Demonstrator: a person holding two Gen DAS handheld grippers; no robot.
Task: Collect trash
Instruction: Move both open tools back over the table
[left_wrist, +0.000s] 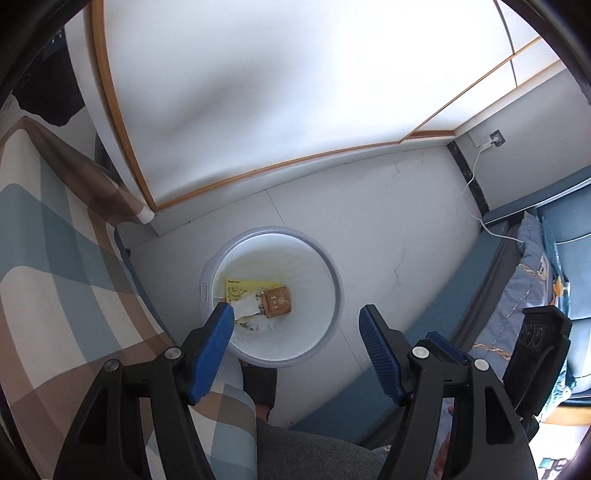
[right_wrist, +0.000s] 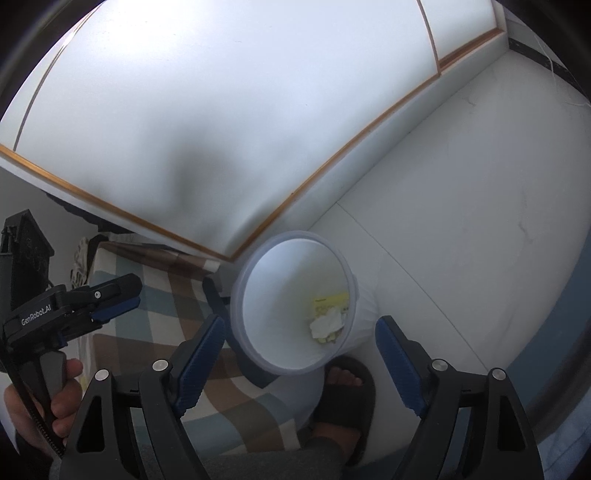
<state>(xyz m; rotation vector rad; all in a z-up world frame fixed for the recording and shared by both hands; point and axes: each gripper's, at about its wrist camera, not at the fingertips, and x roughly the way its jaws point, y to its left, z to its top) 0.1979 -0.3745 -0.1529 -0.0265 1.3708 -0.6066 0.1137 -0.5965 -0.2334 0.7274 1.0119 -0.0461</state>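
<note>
Basically, left to right: checked brown-and-blue bedcover (left_wrist: 55, 258), then left hand-held gripper (left_wrist: 295, 314) gaping wide, nothing in it, above the round white plastic bin (left_wrist: 334, 295) on the floor. Inside lie yellow printed paper (left_wrist: 243, 288), crumpled white tissue (left_wrist: 245, 308), small brown carton (left_wrist: 277, 302). All look light, soft, crushable; pinch by an edge. Right hand-held gripper (right_wrist: 299, 332) also spread, empty, over the bin.

Right gripper (right_wrist: 300, 334), jaws apart and empty, above a white bin (right_wrist: 258, 295) holding crumpled tissue (right_wrist: 327, 322) on yellow paper (right_wrist: 332, 300). Left gripper (right_wrist: 122, 299) over checked bedding (right_wrist: 166, 295); sandalled foot (right_wrist: 345, 384) beside the bin.
</note>
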